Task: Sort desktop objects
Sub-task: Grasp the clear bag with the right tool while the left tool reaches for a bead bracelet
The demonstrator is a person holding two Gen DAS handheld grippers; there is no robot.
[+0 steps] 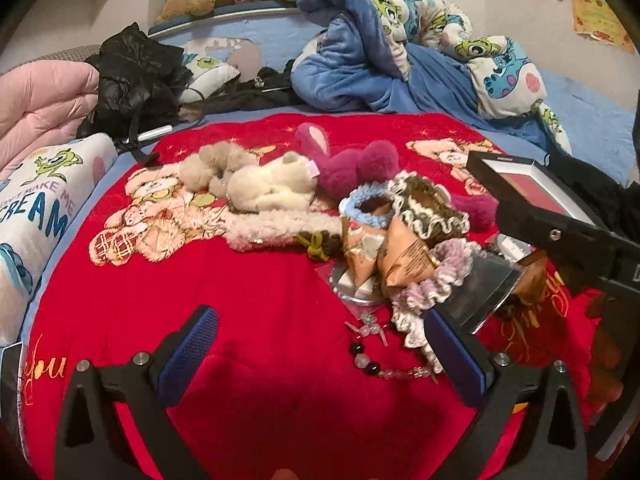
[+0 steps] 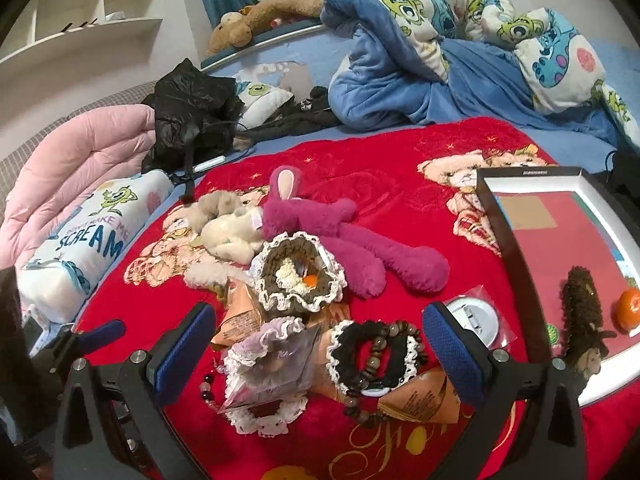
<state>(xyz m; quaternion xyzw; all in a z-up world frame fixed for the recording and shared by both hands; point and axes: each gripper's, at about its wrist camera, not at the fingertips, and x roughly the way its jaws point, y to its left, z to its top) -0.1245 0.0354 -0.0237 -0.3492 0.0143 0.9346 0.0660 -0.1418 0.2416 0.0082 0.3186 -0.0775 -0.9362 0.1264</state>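
Left wrist view: left gripper (image 1: 320, 354) hangs over the red plush blanket with bear prints (image 1: 248, 288) spread on the bed, jaws wide apart, nothing between the blue pads. Ahead of it lies the pile to be sorted: a cream plush toy (image 1: 268, 188) touching a magenta long-eared plush rabbit (image 1: 352, 164), a light-blue crocheted scrunchie (image 1: 366, 208), a brown crocheted scrunchie with white edging (image 1: 428, 212), orange-brown triangular snack packets (image 1: 400, 260), a lilac-and-white frilled scrunchie (image 1: 420, 308) and a clear-and-black bead bracelet (image 1: 380, 356), which lies just in front of the right pad. The right gripper (image 1: 580, 240) enters from the right edge, above the pile; its fingertips cannot be seen here. Behind it sits a black-rimmed shallow box with a red floor (image 1: 532, 184). Right wrist view: right gripper (image 2: 320, 344) is open, jaws spread, holding nothing; it stands above a black scrunchie with white lace edging (image 2: 352, 356) crossed by a brown wooden bead bracelet (image 2: 372, 364), with the lilac-and-white frilled scrunchie and a clear plastic wrapper (image 2: 276, 364) just to the left. A round white badge in a clear bag (image 2: 476, 320) lies beside the right pad. The brown scrunchie lies further ahead, against the legs of the magenta rabbit. The black-rimmed box on the right already contains a dark brown fuzzy hair clip (image 2: 580, 304) and a small orange fruit (image 2: 628, 308), well apart from the pile.
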